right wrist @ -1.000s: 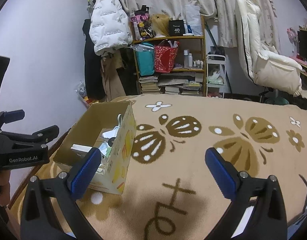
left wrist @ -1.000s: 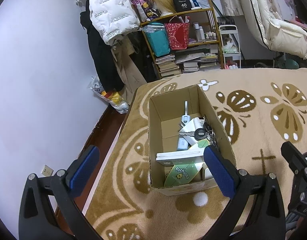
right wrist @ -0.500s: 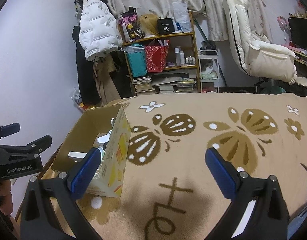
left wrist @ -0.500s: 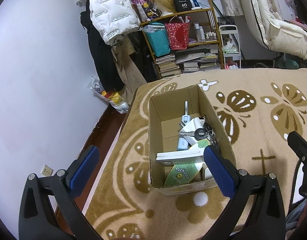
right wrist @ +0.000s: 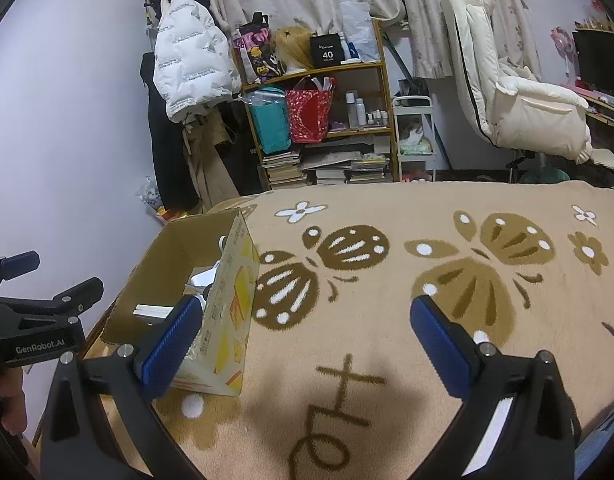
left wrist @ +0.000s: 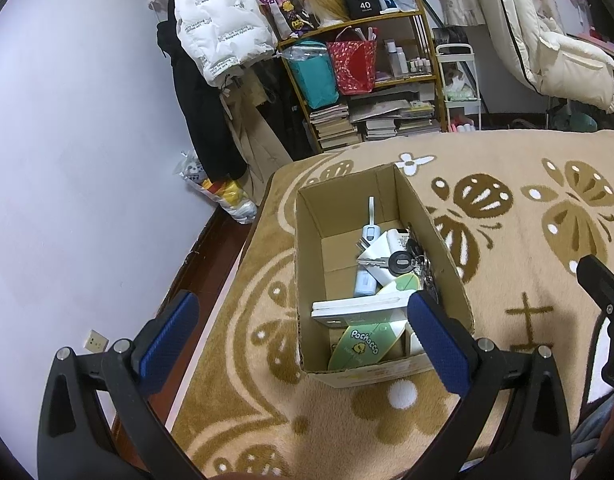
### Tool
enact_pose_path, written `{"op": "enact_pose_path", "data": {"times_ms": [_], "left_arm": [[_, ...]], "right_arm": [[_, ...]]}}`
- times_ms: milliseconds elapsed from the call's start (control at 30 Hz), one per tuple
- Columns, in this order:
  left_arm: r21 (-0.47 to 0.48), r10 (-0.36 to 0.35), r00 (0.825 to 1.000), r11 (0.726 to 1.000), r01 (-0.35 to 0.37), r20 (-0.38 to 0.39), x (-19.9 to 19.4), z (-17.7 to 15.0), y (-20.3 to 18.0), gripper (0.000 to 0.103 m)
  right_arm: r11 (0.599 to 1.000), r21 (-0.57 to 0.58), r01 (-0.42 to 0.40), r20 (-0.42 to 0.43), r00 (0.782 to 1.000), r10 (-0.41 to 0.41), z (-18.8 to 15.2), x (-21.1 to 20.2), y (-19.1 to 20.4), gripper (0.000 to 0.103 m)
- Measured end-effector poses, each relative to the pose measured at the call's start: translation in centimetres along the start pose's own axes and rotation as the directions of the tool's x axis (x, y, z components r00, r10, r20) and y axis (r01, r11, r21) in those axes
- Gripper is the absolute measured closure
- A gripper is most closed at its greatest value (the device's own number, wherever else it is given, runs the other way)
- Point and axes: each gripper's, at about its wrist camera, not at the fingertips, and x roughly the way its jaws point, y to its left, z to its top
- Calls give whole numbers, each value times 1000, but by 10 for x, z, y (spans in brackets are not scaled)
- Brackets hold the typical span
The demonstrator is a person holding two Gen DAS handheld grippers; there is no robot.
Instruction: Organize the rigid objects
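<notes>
An open cardboard box (left wrist: pixel 431 224) stands on the tan patterned blanket (left wrist: pixel 507 280). Inside lie a white book (left wrist: pixel 355 307), a green Pochacco pack (left wrist: pixel 363 346), keys with a black fob (left wrist: pixel 401 261) and a pale blue-and-white device (left wrist: pixel 367 276). My left gripper (left wrist: pixel 303 332) hangs open above the box's near end, holding nothing. In the right wrist view the same box (right wrist: pixel 231 304) sits at the left, with yellow print on its side. My right gripper (right wrist: pixel 303 340) is open over bare blanket (right wrist: pixel 427 248), just right of the box.
A shelf (right wrist: pixel 331 128) with books, a teal bag and a red bag stands beyond the blanket. Coats (right wrist: pixel 187 80) hang at the wall on the left. A white padded chair (right wrist: pixel 519 96) is at the right. Wooden floor (left wrist: pixel 211 256) runs along the blanket's left edge.
The right gripper has drawn back and to the right, away from the box; in the left wrist view its black frame has slid toward the right edge. The left gripper has stayed still.
</notes>
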Motion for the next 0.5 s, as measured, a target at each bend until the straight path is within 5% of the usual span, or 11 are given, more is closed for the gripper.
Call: {"op": "enact_pose_path", "data": {"times_ms": [500], "left_arm": [[2,11,1000,1000,-11,-11,2,-1,-1,0]], "right_arm": [[1000,17,6,8,1000,-6,-2,3,1,0]]}}
